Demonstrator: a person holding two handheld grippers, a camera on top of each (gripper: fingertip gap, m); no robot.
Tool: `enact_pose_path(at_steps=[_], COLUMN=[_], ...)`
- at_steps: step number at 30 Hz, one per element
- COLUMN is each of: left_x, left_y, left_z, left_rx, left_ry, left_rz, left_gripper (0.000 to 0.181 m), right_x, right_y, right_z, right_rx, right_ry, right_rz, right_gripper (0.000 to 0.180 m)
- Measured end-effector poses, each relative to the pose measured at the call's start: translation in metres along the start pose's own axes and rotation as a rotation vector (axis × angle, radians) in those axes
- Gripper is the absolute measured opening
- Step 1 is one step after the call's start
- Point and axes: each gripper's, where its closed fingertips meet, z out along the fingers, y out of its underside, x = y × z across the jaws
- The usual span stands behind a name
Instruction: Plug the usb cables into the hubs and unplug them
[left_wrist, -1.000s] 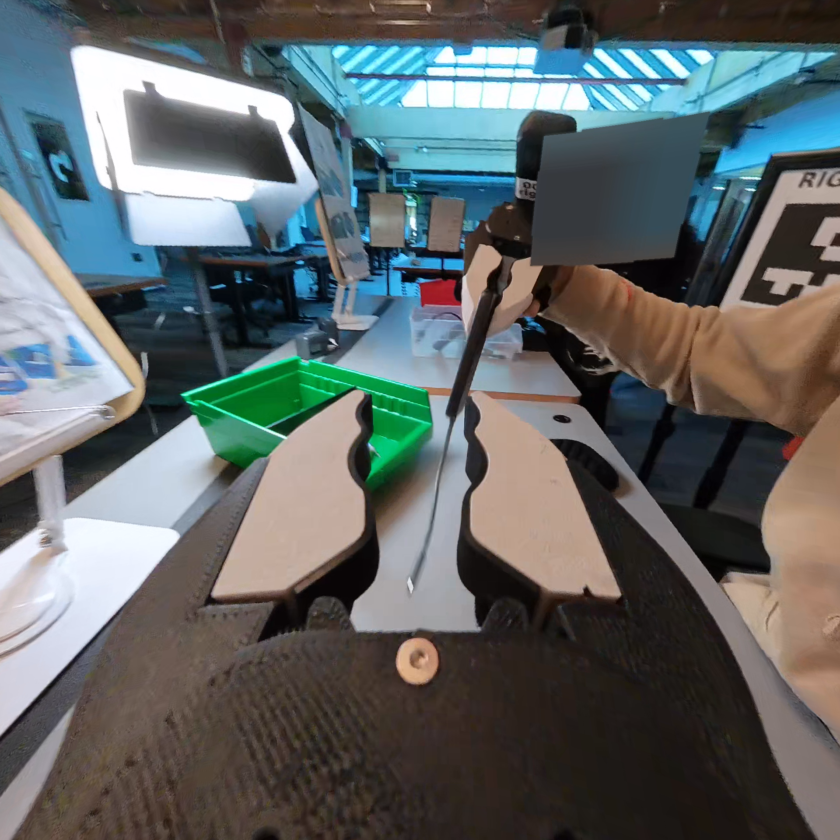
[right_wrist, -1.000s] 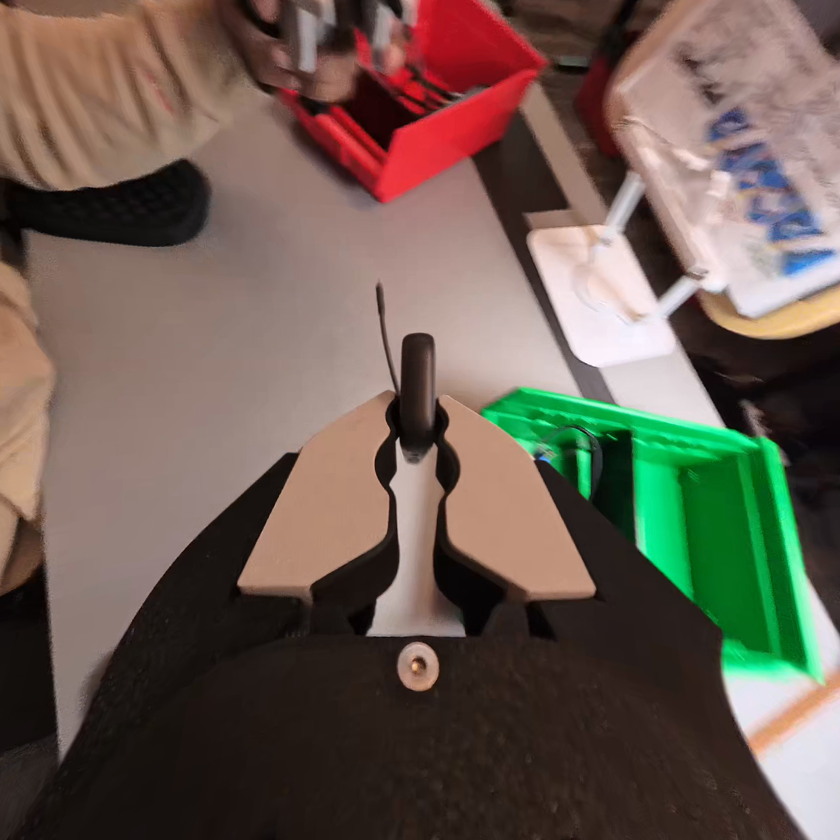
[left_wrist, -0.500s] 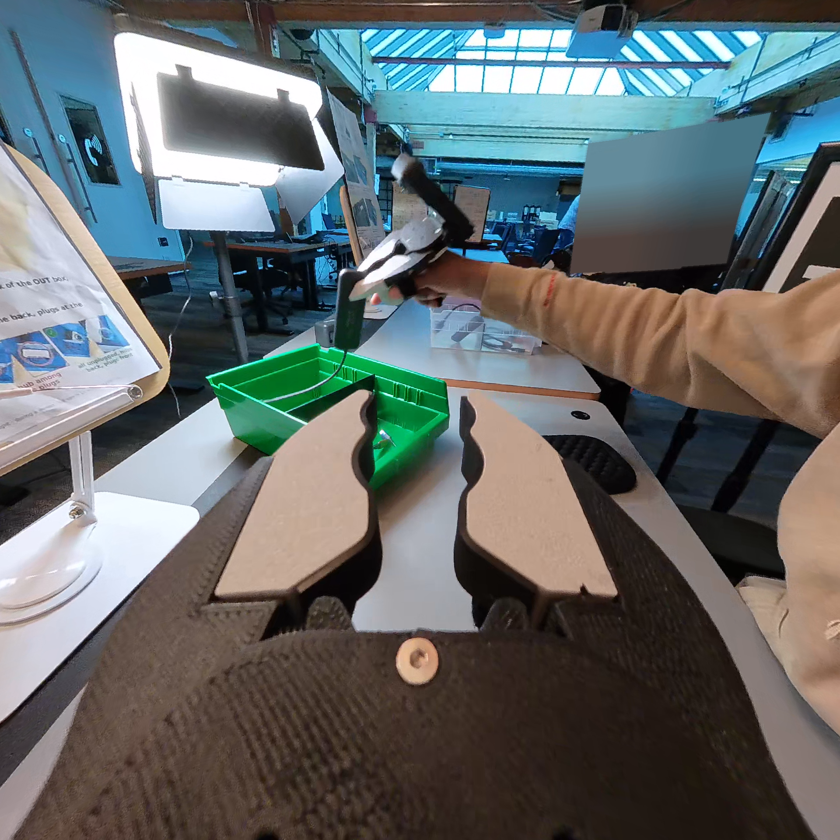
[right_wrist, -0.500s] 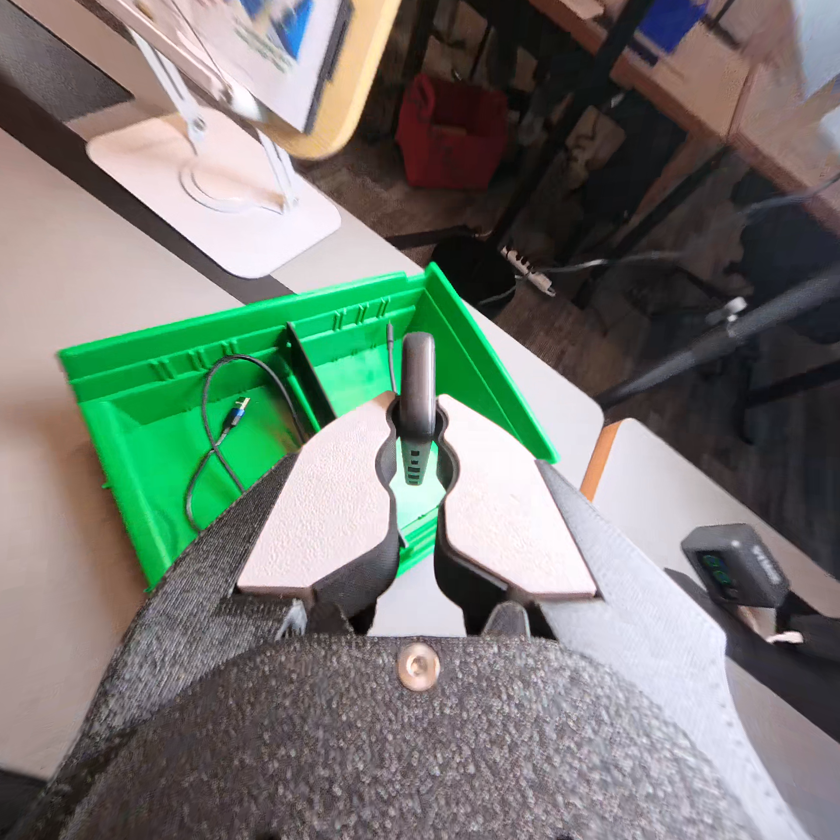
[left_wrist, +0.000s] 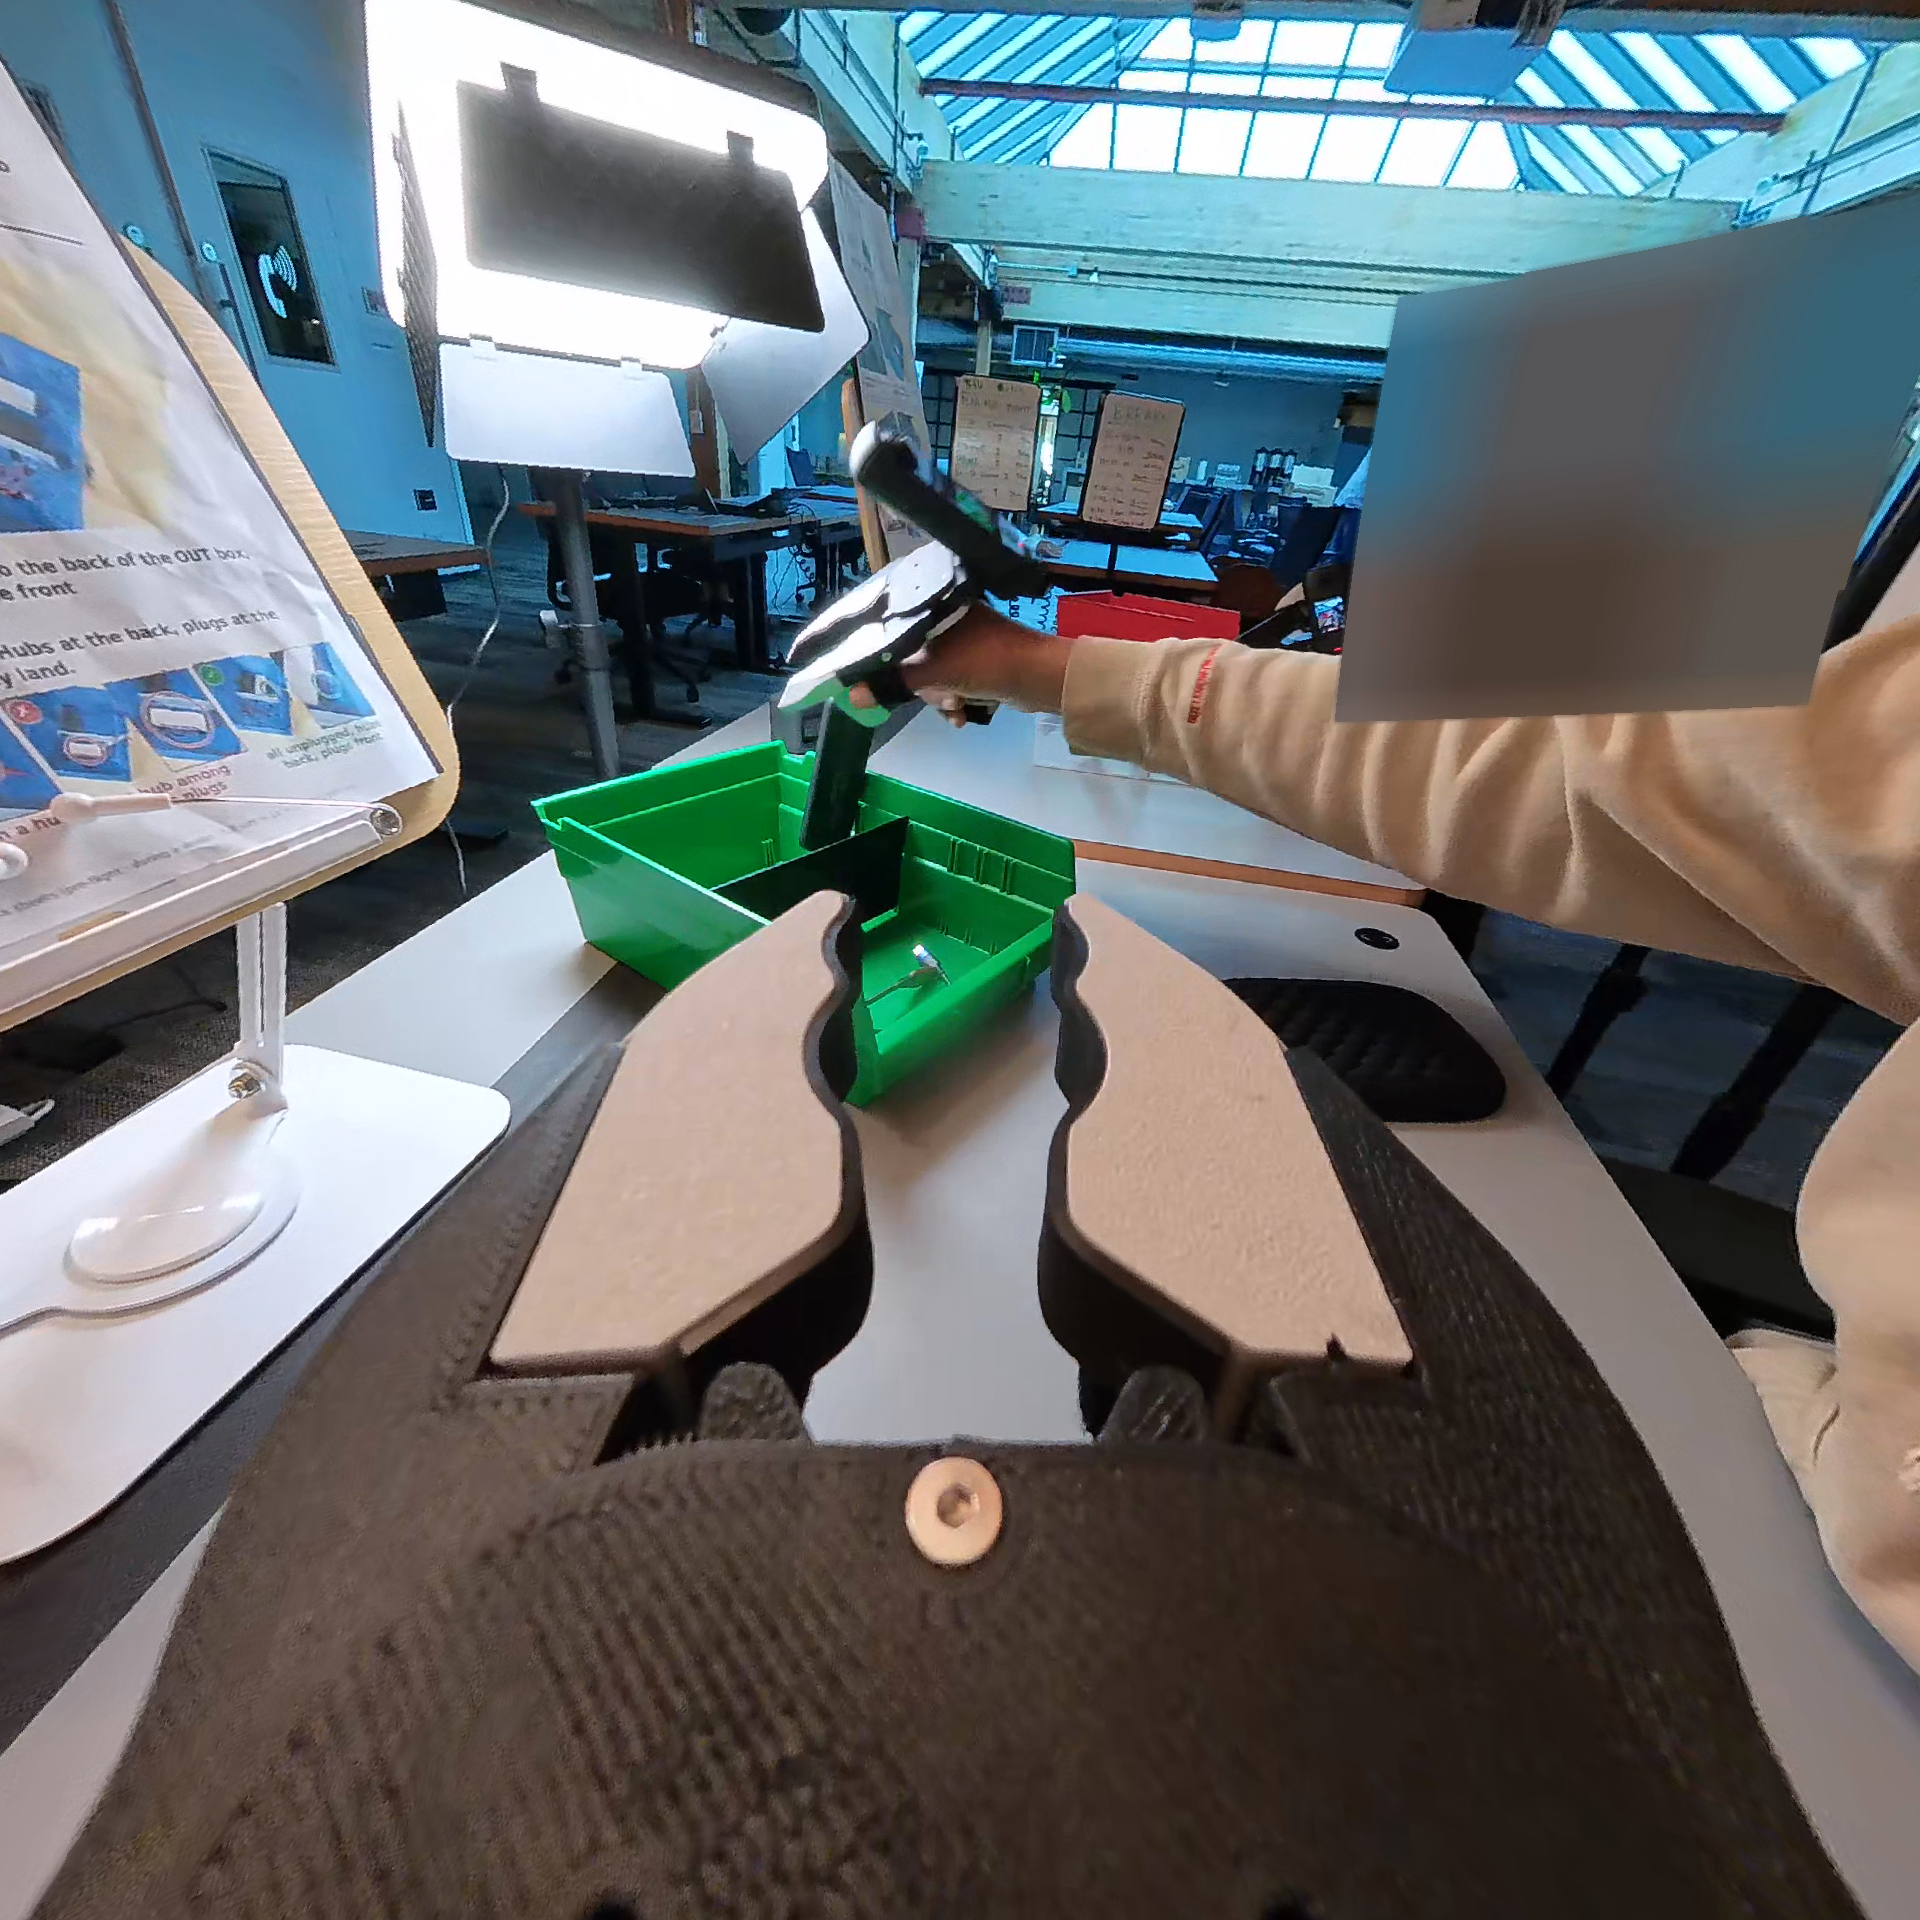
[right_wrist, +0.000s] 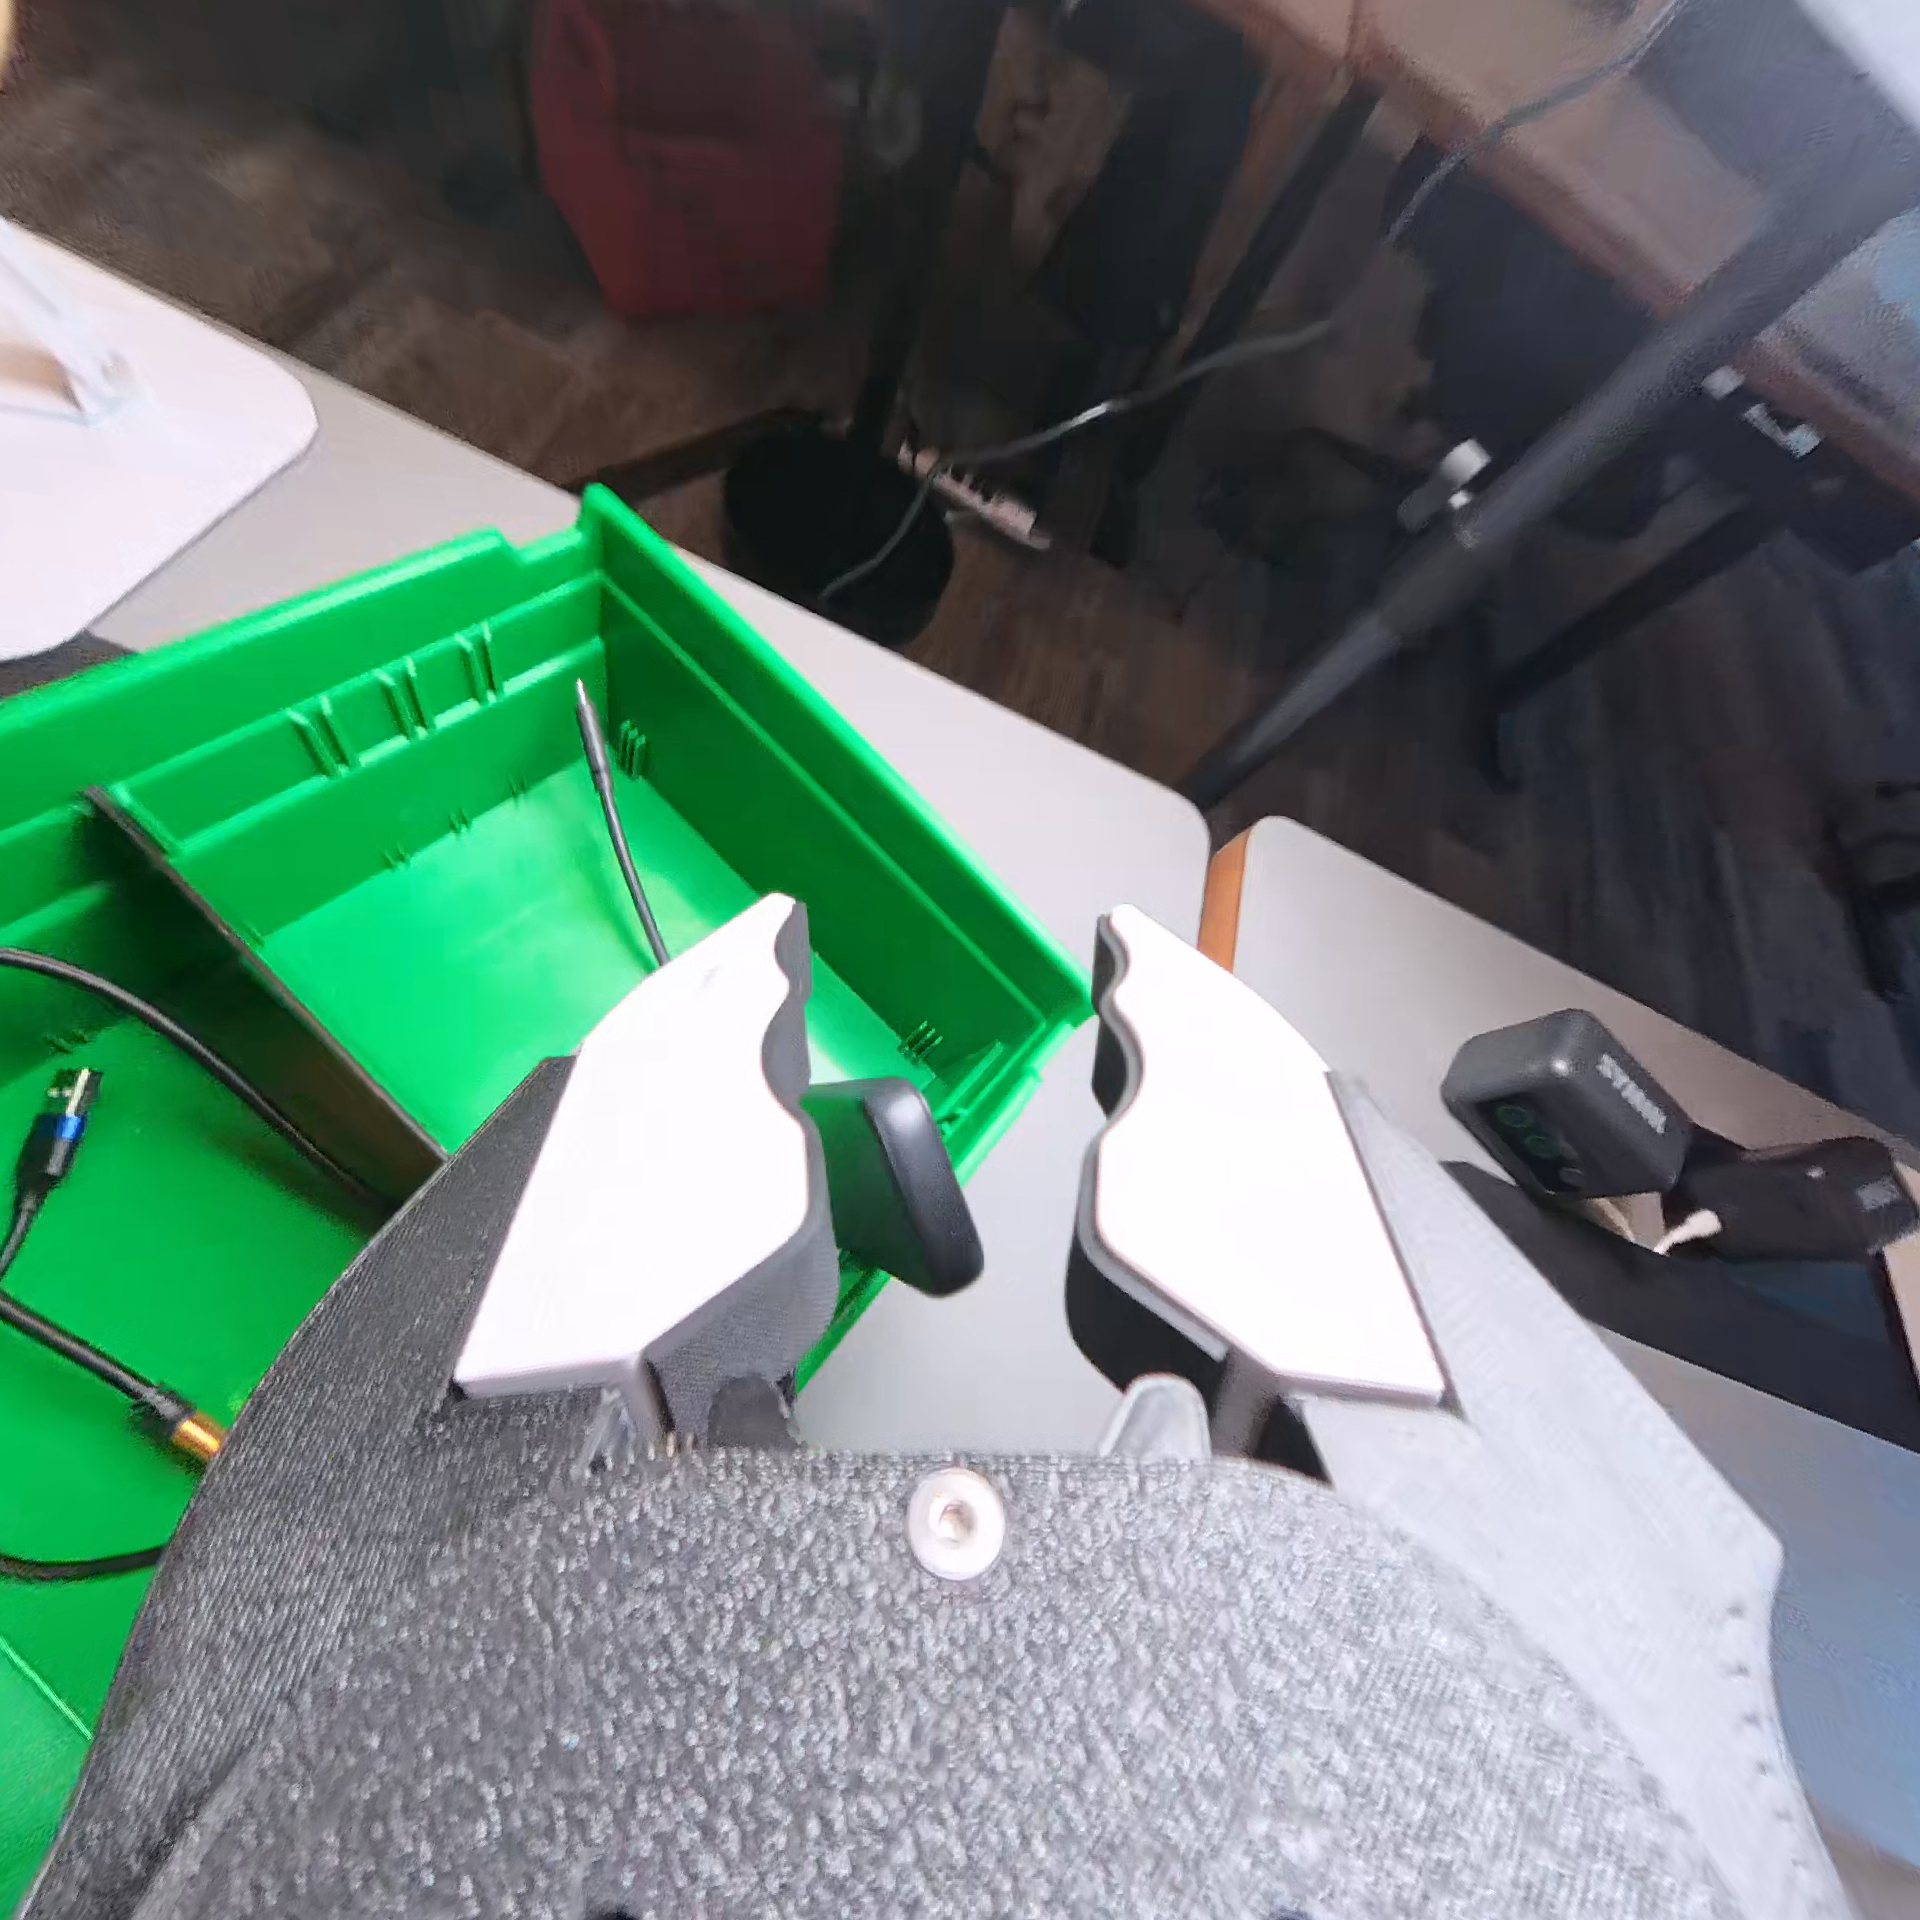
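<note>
A black USB hub (right_wrist: 894, 1174) sits tilted between my right gripper's (right_wrist: 948, 935) wide-open fingers, against the left finger, over the near rim of the green bin (right_wrist: 707, 613). Its thin cable (right_wrist: 613, 810) hangs into the bin's far compartment. A black USB cable with a blue plug (right_wrist: 62, 1112) lies in the other compartment. In the left wrist view the right gripper (left_wrist: 831, 675) hovers above the green bin (left_wrist: 665, 894) with the hub (left_wrist: 836, 769) just under it. My left gripper (left_wrist: 956, 935) is open and empty over the table, short of the bin.
An instruction sheet on a white-based stand (left_wrist: 208, 1143) is at the left. A black pad (left_wrist: 1371, 1039) lies on the table at the right. A small black device (right_wrist: 1558, 1101) sits on the neighbouring table. A person's sleeve (left_wrist: 1455, 748) reaches across. A red bin (left_wrist: 1143, 613) is far back.
My right gripper carried the hub from over the table to above the green bin, then opened; the hub has come loose from its jaws. My left gripper stayed open and tilted slightly.
</note>
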Motion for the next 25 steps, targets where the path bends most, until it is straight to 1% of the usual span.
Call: enact_pose_path(at_steps=[3, 5, 8, 10, 13, 16, 17, 19, 21, 23, 25], left_x=[0.001, 0.002, 0.000, -0.005, -0.024, -0.054, -0.067, -0.096, -0.124, -0.149, -0.169], left_y=[-0.001, -0.001, -0.004, -0.009, -0.022, -0.038, -0.039, -0.034, -0.020, 0.002, 0.032], left_z=[0.001, 0.002, 0.000, -0.005, -0.031, -0.078, -0.097, -0.137, -0.171, -0.194, -0.209], left_rx=[0.000, 0.000, -0.004, -0.007, -0.014, 0.004, -0.015, -0.121, -0.273, -0.419, -0.556], left_ry=[0.000, -0.001, -0.026, -0.077, -0.233, -0.441, -0.523, -0.697, -0.814, -0.848, -0.862], left_rz=[-0.003, -0.002, 0.012, 0.037, 0.098, 0.122, 0.128, 0.160, 0.161, 0.083, -0.053], left_gripper=[0.035, 0.035, 0.035, 0.036, 0.037, 0.038, 0.038, 0.039, 0.039, 0.040, 0.039], right_x=[0.001, -0.012, -0.051, -0.085, -0.144, -0.207, -0.225, -0.249, -0.260, -0.265, -0.269], right_y=[-0.017, -0.027, -0.038, -0.037, -0.022, 0.002, 0.009, 0.021, 0.028, 0.032, 0.035], right_z=[-0.033, -0.062, -0.109, -0.135, -0.159, -0.164, -0.165, -0.165, -0.164, -0.163, -0.163], right_rx=[0.134, 0.245, 0.421, 0.521, 0.611, 0.603, 0.599, 0.593, 0.610, 0.619, 0.608], right_ry=[0.024, 0.005, -0.089, -0.162, -0.276, -0.468, -0.529, -0.608, -0.623, -0.636, -0.660], right_rz=[0.029, 0.048, 0.107, 0.133, 0.136, 0.155, 0.172, 0.186, 0.175, 0.170, 0.169], right_gripper=[0.052, 0.050, 0.048, 0.045, 0.042, 0.043, 0.043, 0.043, 0.043, 0.041, 0.041])
